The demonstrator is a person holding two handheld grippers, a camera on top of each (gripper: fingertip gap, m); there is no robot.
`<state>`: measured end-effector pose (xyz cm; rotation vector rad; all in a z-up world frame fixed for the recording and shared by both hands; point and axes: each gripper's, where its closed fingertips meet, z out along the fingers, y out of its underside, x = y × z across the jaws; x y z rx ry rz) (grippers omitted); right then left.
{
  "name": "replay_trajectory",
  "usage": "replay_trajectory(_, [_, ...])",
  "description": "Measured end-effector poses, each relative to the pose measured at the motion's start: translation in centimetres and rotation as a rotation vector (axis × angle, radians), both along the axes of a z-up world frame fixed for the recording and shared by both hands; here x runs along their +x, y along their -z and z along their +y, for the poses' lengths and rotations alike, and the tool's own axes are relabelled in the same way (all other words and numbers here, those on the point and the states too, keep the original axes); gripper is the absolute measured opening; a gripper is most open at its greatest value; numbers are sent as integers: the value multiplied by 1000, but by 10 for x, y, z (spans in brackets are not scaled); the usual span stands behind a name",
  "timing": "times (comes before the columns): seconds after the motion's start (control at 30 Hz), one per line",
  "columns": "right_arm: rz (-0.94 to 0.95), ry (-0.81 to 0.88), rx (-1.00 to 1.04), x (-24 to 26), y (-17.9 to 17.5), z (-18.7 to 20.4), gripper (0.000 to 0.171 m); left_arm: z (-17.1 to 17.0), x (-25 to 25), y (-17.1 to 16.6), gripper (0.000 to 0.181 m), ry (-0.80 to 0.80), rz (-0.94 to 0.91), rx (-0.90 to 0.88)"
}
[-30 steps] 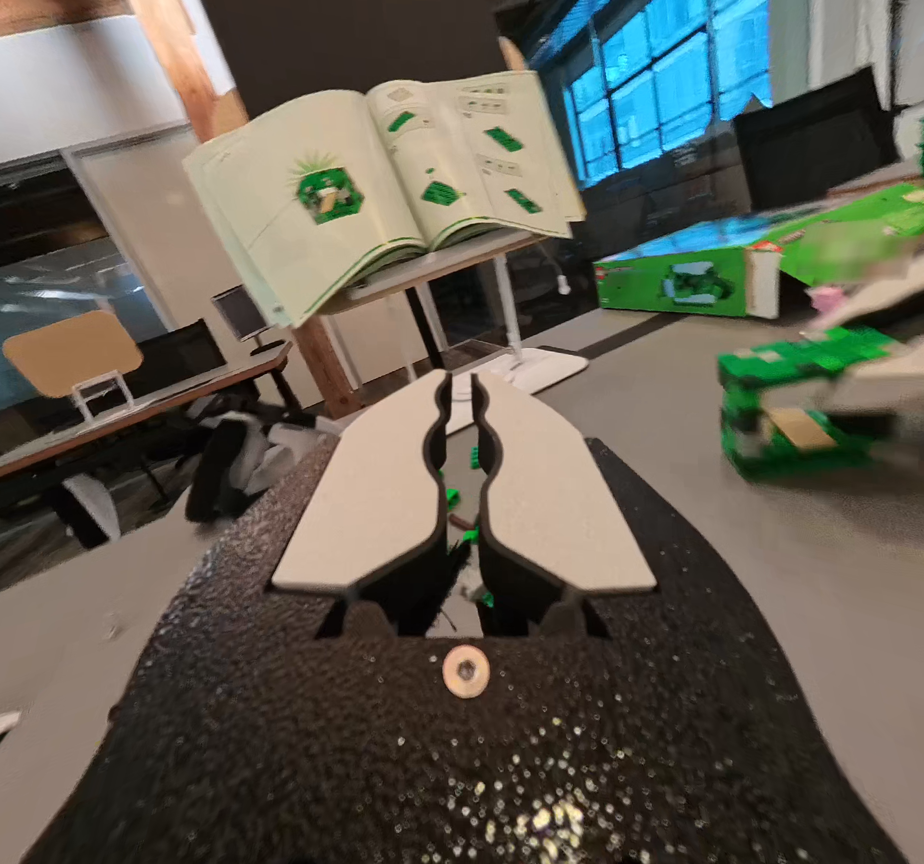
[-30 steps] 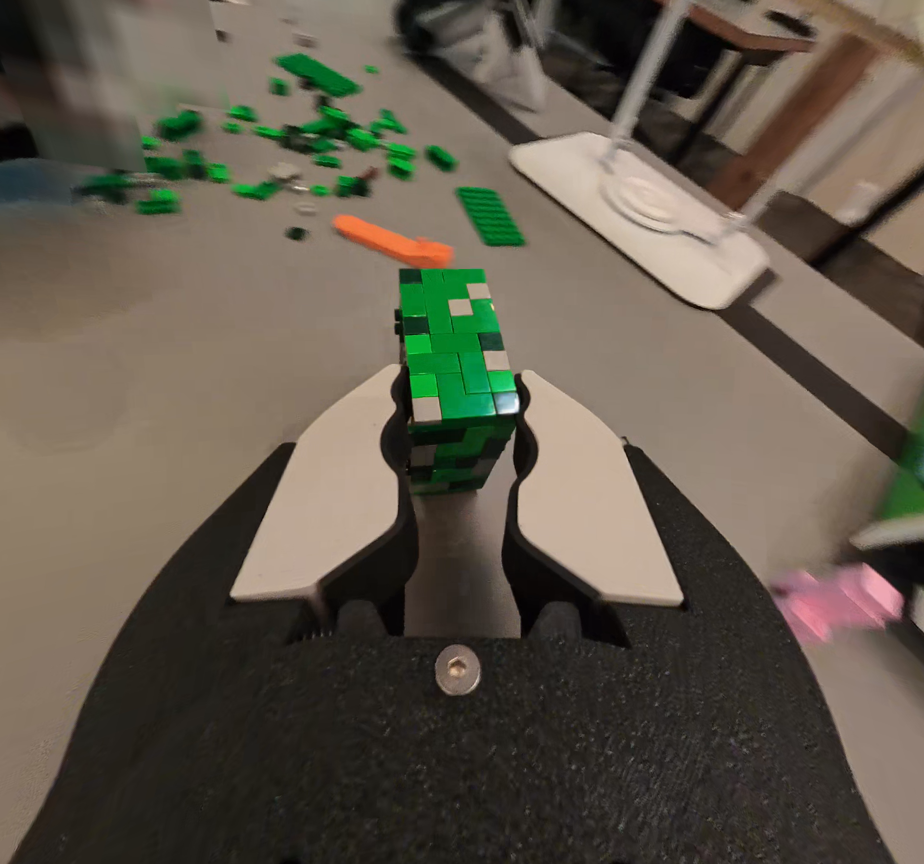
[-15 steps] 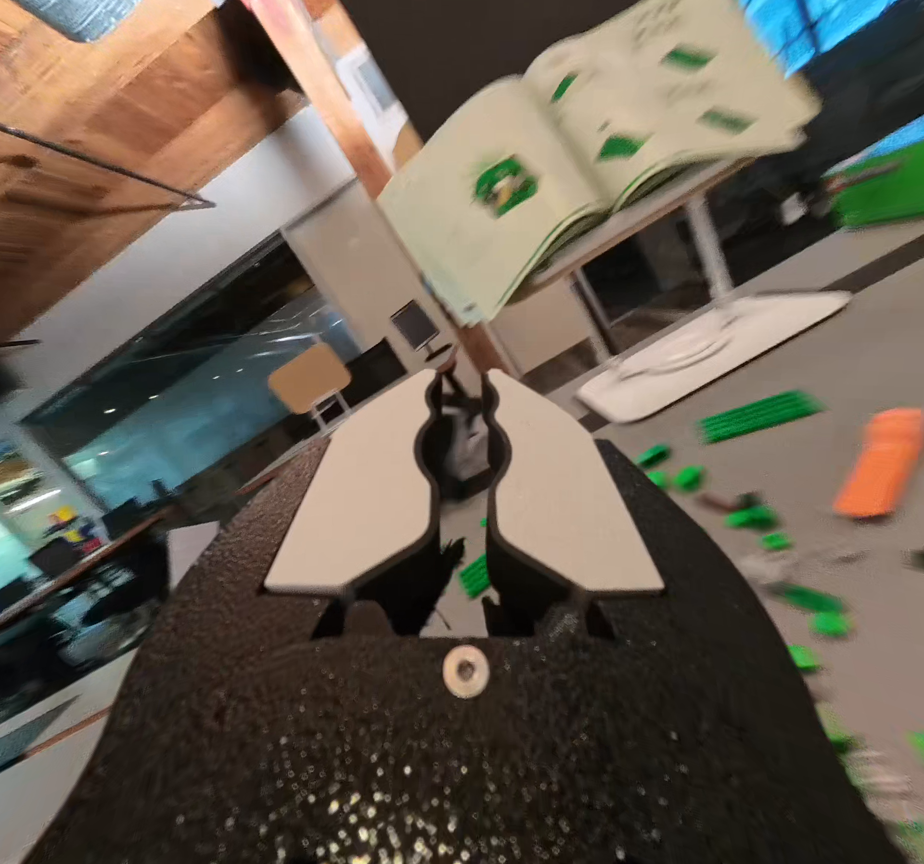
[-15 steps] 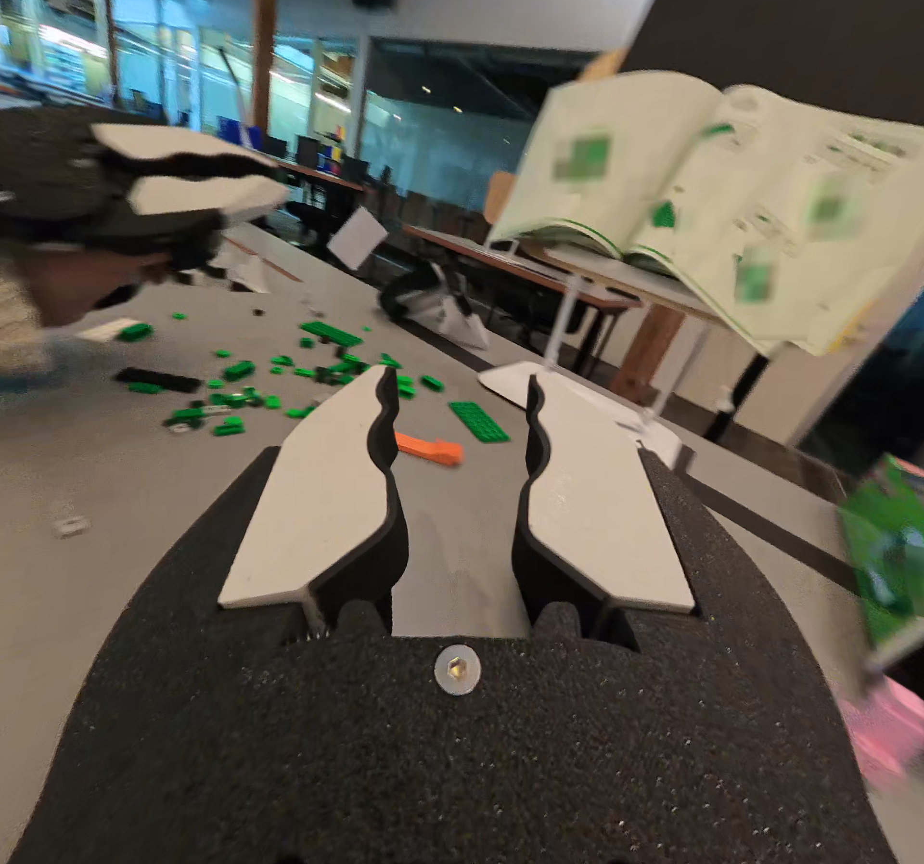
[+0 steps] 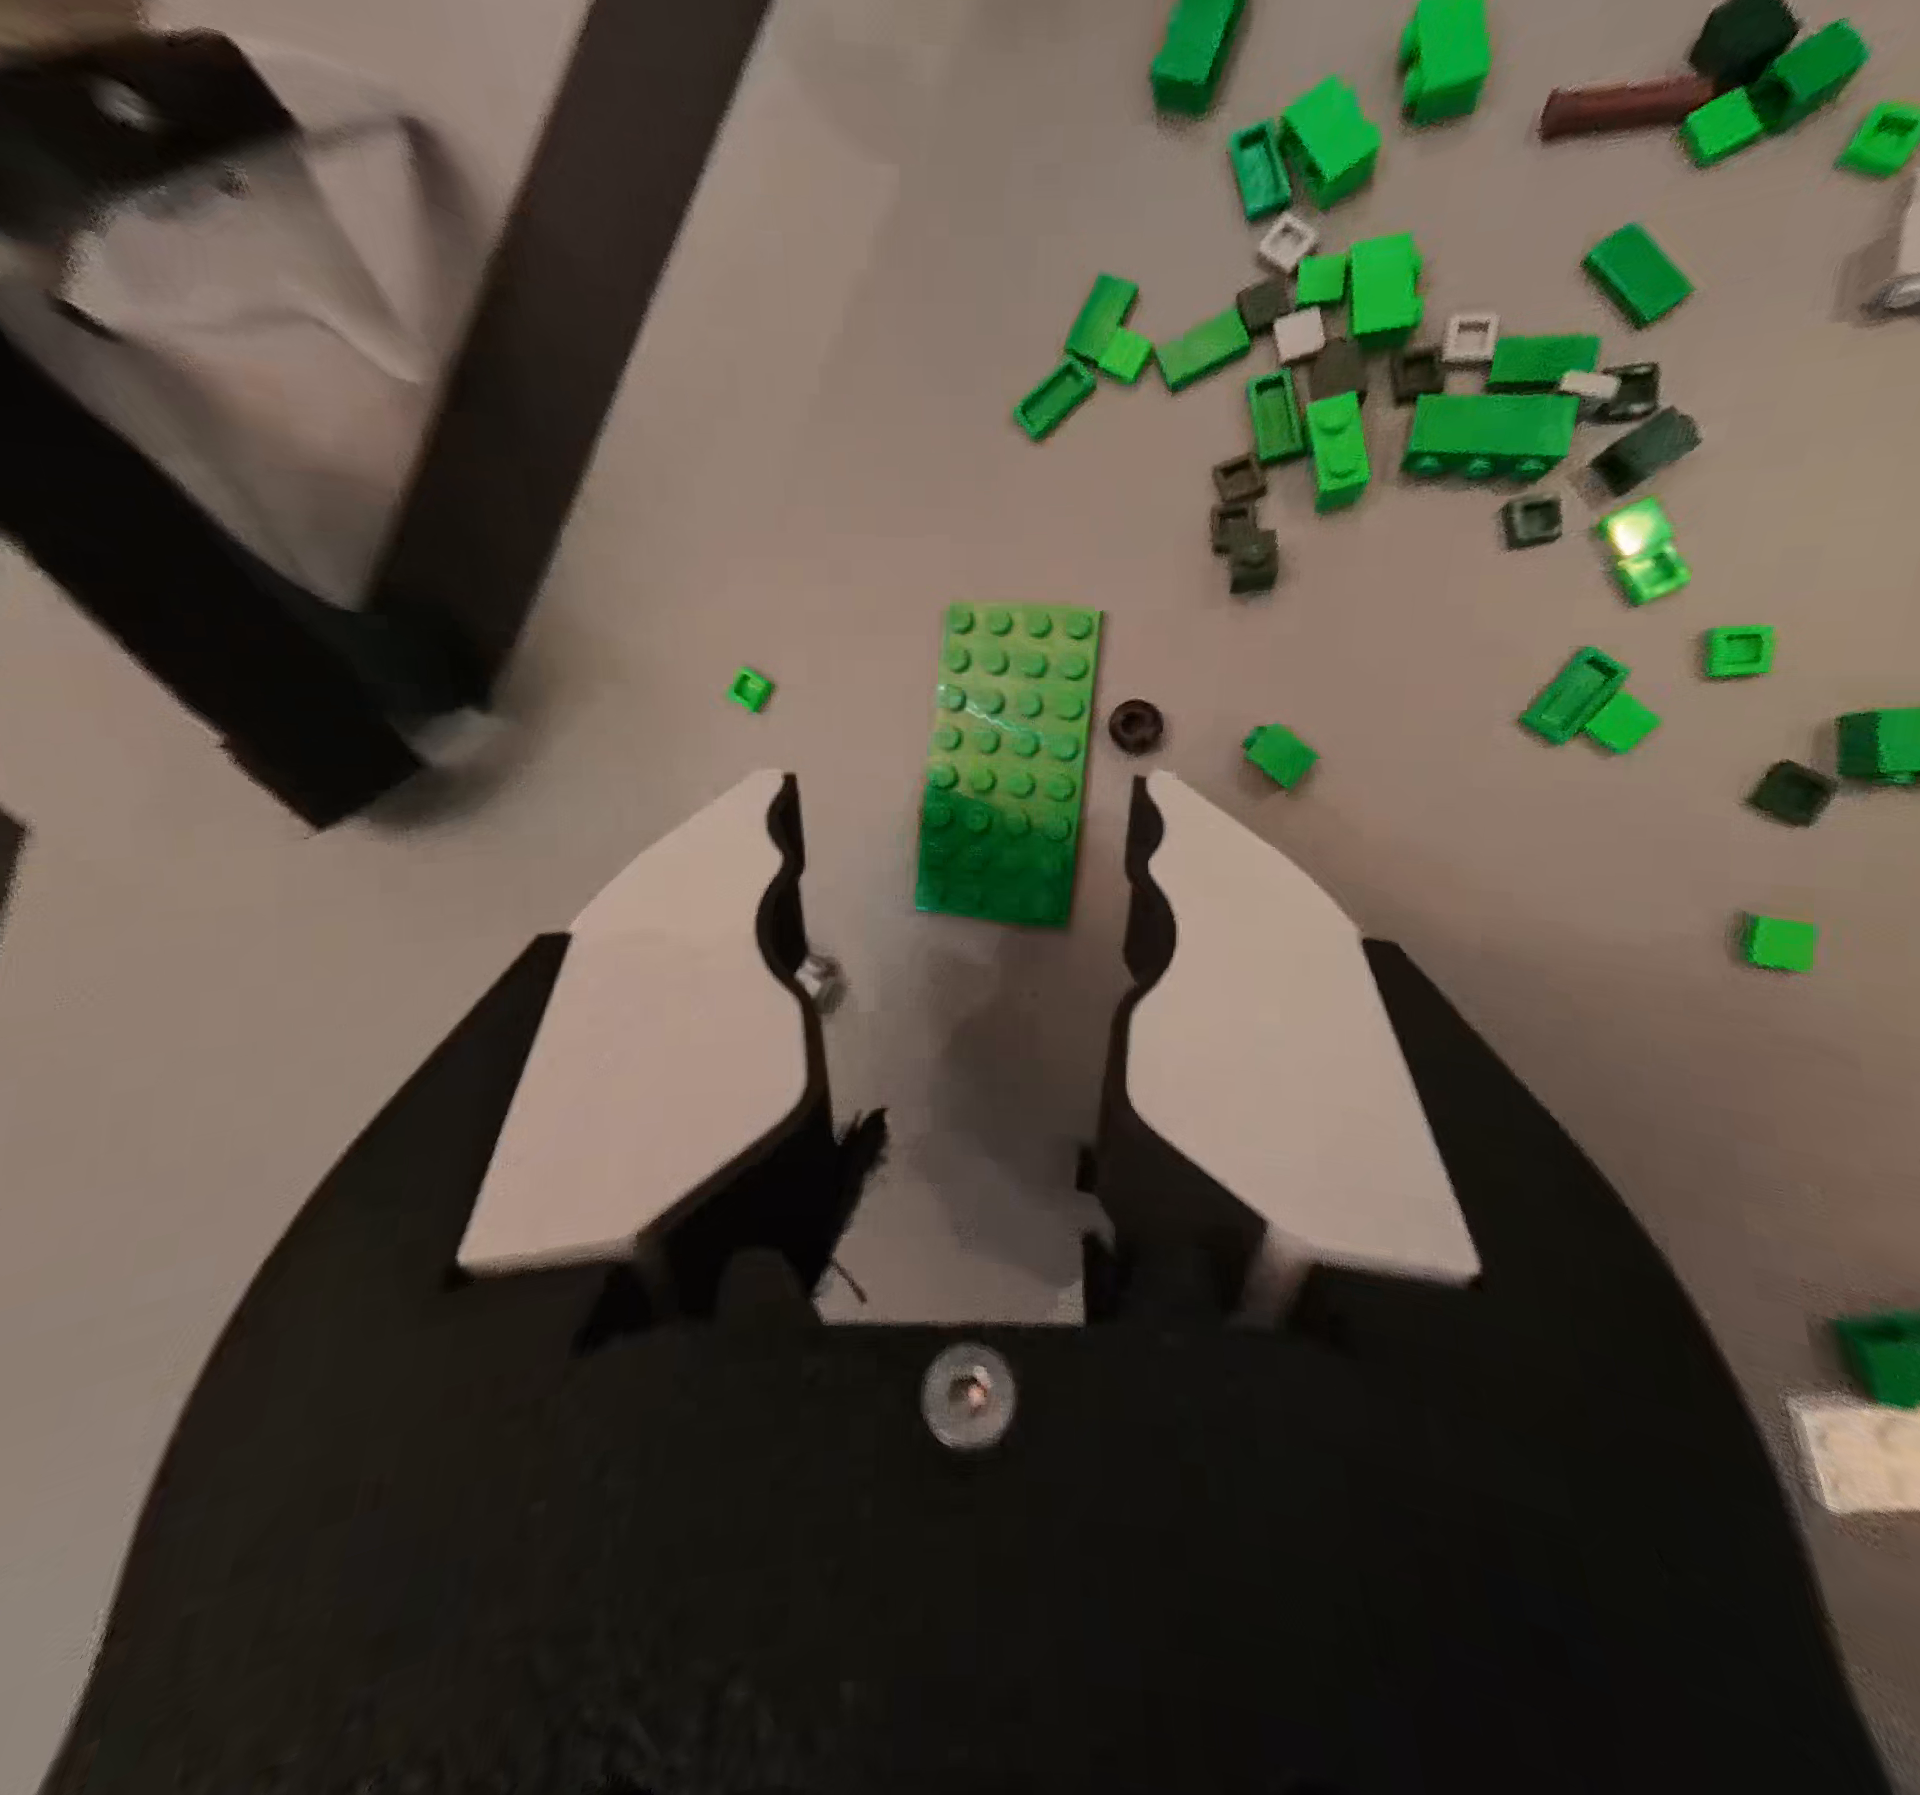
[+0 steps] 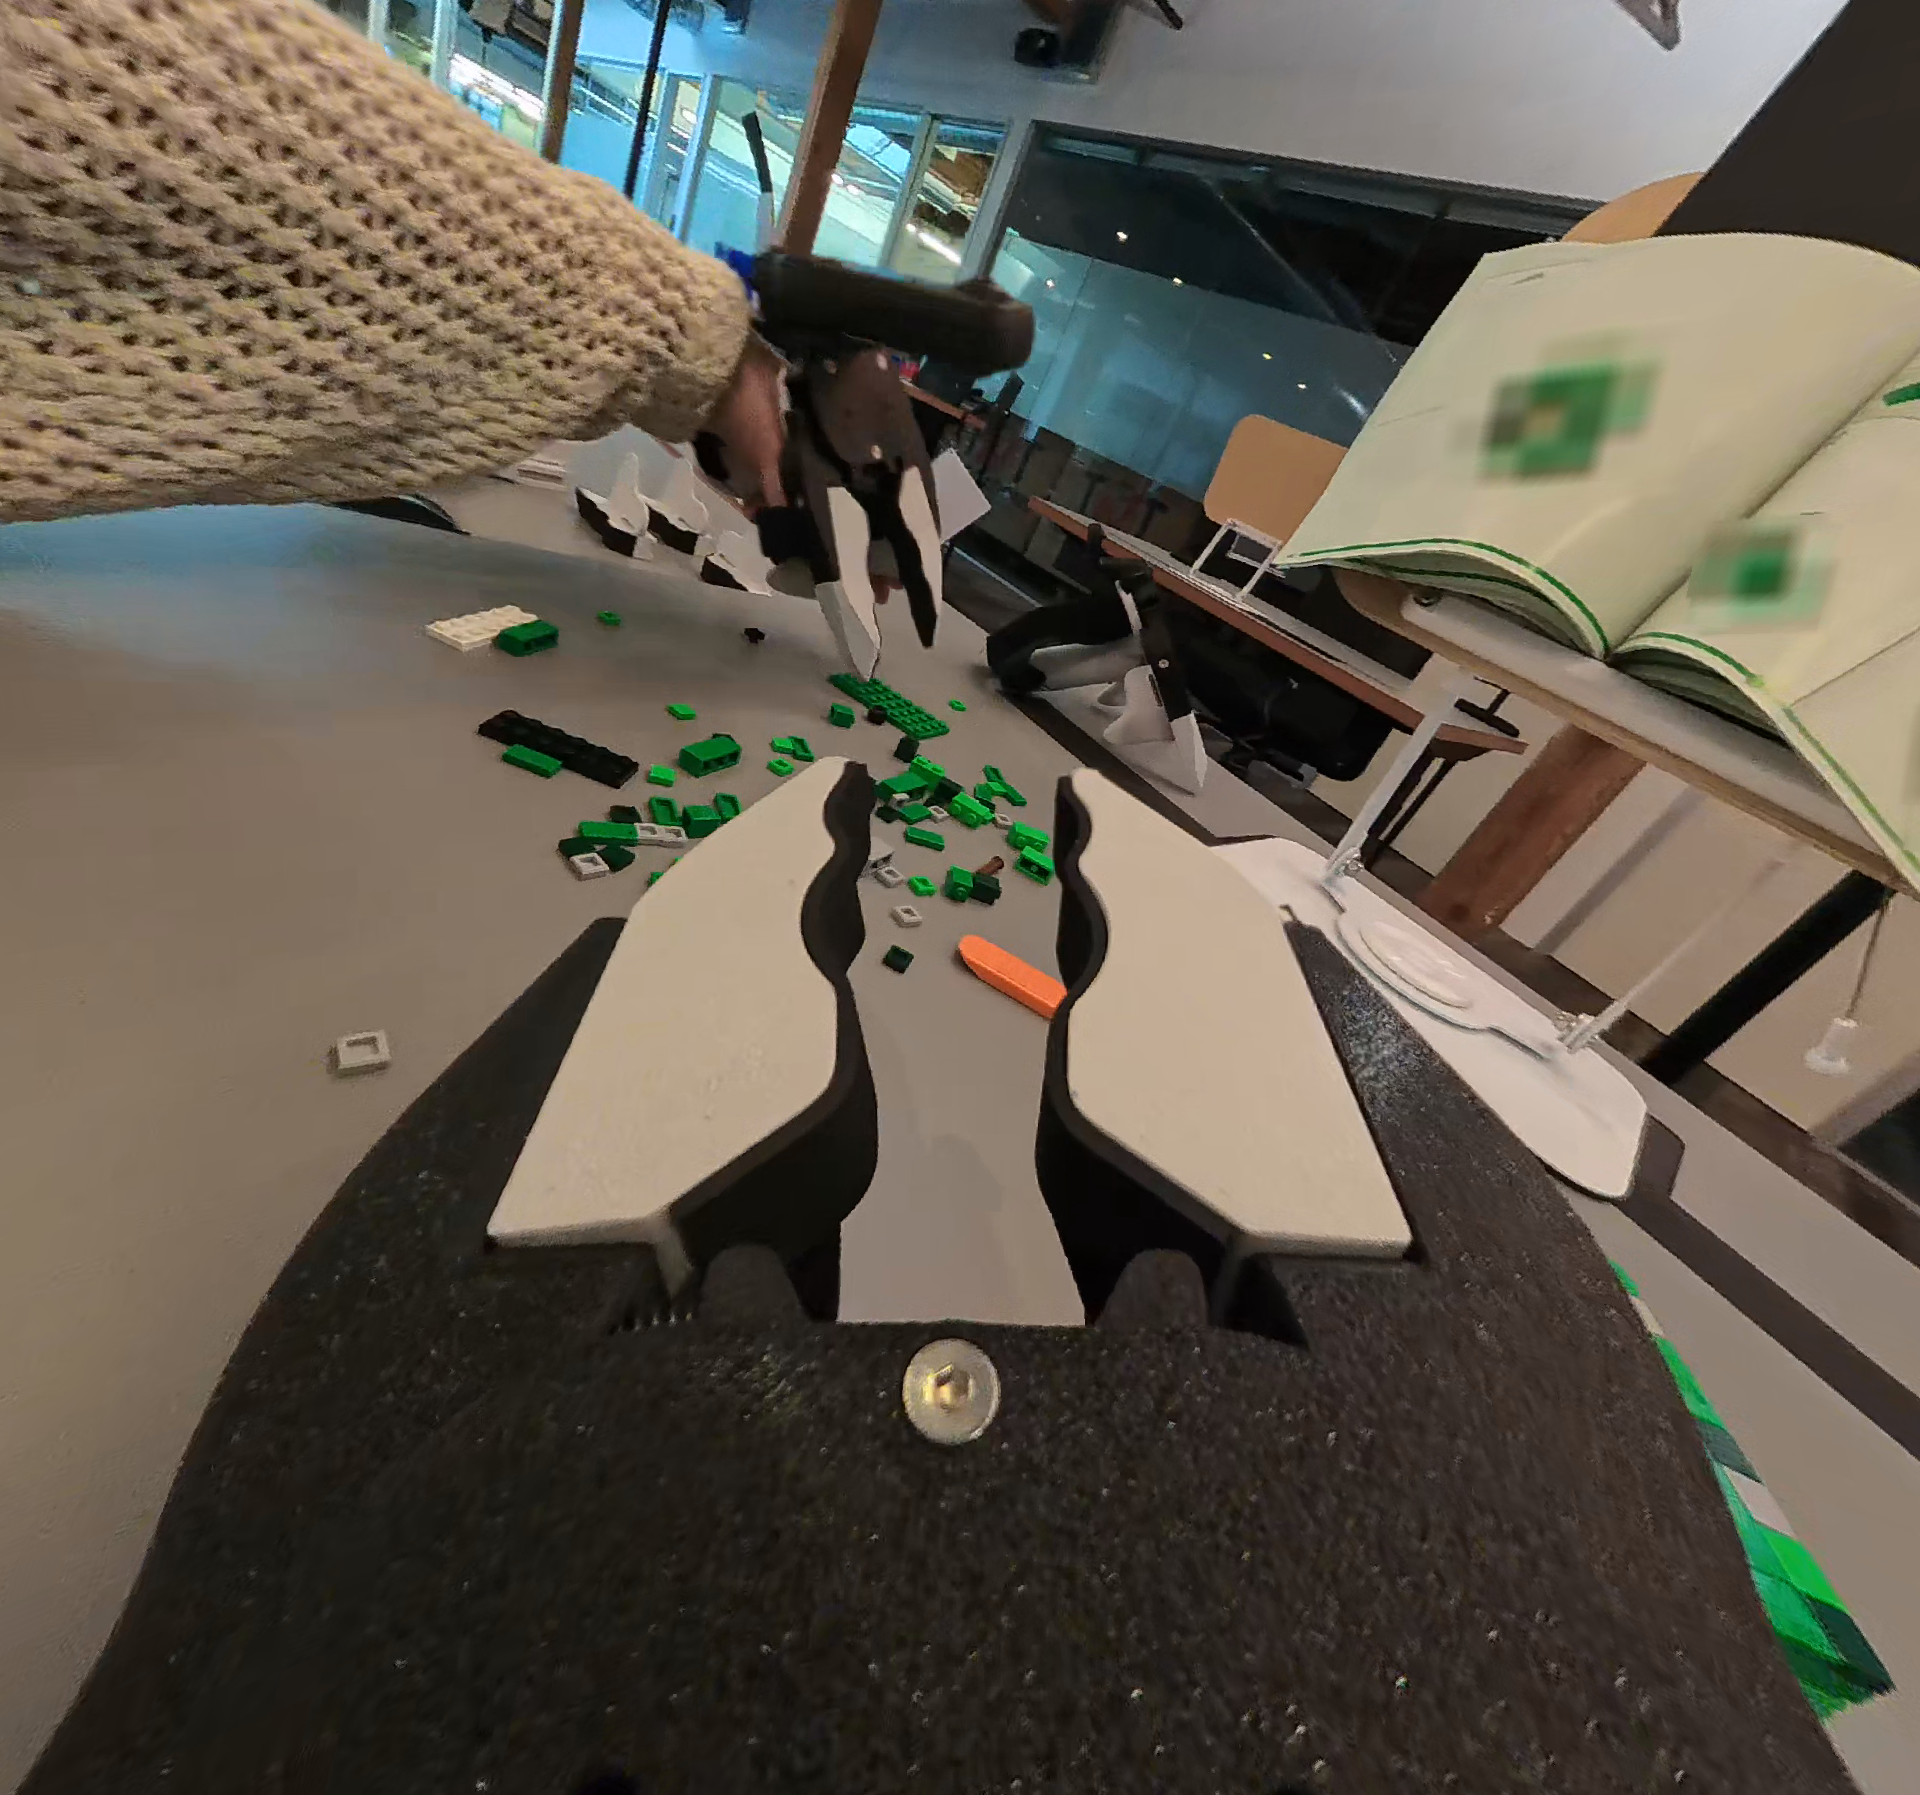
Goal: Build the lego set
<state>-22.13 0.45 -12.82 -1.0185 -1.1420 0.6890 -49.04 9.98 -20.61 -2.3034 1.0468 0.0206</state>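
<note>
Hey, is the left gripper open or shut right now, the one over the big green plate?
Open. The left gripper has a wide gap between its fingers, empty, with the green plate lying flat on the table beyond them.

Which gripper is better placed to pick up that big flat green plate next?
Left. The left gripper hangs right above the green plate, jaws open and straddling it. The right gripper is open too but sits farther back, beyond the loose bricks.
</note>
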Motion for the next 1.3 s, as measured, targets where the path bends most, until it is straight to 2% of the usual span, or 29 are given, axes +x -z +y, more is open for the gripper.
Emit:
replay_trajectory(0.17, [7, -23, -2, 0, -1, -2, 30, 3, -2, 16, 68, 29, 22, -127])
replay_trajectory(0.23, [12, -24, -11, 1, -1, -1, 29, 0, 0, 19, 57, 37, 7, -189])
replay_trajectory(0.3, [12, -23, -8, 1, -1, -1, 29, -2, 4, 21, 31, 23, -40, -257])
replay_trajectory(0.43, [28, -9, -3, 2, -4, 0, 29, 0, 10, 10, 31, 29, -18, -145])
replay_trajectory(0.53, [87, 46, -25, 10, -12, 11, 29, -4, 66, -56, 30, 75, -287, 121])
replay_trajectory(0.6, [136, 107, -29, 19, -19, 20, 29, -34, 119, -78, 30, 201, -305, 179])
replay_trajectory(0.73, [215, 200, -13, 36, -32, 32, 29, -112, 237, -56, 31, 536, -205, 92])
replay_trajectory(0.83, [242, 259, -10, 46, -36, 39, 28, -140, 289, -38, 31, 603, -174, 15])
replay_trajectory(0.93, [268, 302, -33, 56, -38, 48, 27, -142, 309, -18, 31, 544, -103, -7])
replay_trajectory(1.0, [274, 322, -35, 59, -38, 53, 26, -139, 309, -7, 31, 440, -44, -10])
replay_trajectory(1.07, [253, 355, -19, 59, -36, 57, 25, -138, 314, -5, 31, 284, -77, -25])
replay_trajectory(1.17, [242, 369, 1, 59, -36, 58, 24, -130, 305, -11, 31, -54, -111, 31])
replay_trajectory(1.23, [253, 368, -12, 61, -37, 59, 24, -140, 312, -13, 30, -134, -184, 18])
replay_trajectory(1.3, [262, 364, -22, 62, -37, 59, 23, -145, 311, -14, 31, -193, -165, 47])
